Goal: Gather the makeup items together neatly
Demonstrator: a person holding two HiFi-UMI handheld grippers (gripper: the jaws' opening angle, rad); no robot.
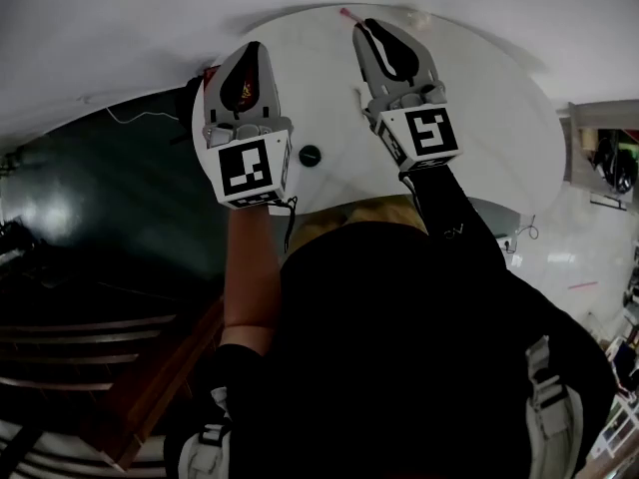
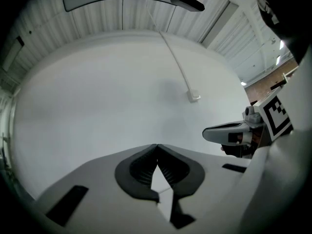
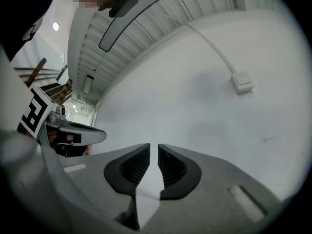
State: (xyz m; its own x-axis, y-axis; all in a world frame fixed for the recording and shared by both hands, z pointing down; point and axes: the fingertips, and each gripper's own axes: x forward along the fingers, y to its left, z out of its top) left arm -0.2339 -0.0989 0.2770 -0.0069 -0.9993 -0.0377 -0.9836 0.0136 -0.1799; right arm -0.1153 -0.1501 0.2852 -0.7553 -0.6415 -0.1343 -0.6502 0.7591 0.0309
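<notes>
- Head view: the left gripper (image 1: 253,50) and the right gripper (image 1: 371,28) were held up side by side over a round white table (image 1: 479,118), each with its marker cube turned toward the camera.
- Head view: a small black round item (image 1: 310,155) lay on the table between the two grippers, near the table's near edge and touching neither of them.
- Head view: a thin pink-tipped stick (image 1: 346,13) lay at the far edge of the table, just beyond the right gripper's tip (what kind of item it was could not be made out).
- Head view: the person's black top (image 1: 399,347) filled the lower part of the picture, and a dark floor (image 1: 100,218) lay to the left of the table.
- Left gripper view: the left gripper's jaws were pressed together at the tips with nothing between them. They faced a plain white wall (image 2: 97,106), down which a cable (image 2: 173,57) ran to a small white box (image 2: 194,96). The right gripper showed at the right edge.
- Right gripper view: the right gripper's jaws stood a narrow slit apart, with nothing in the gap. The same wall and box filled the view, and the left gripper showed at the left edge.
</notes>
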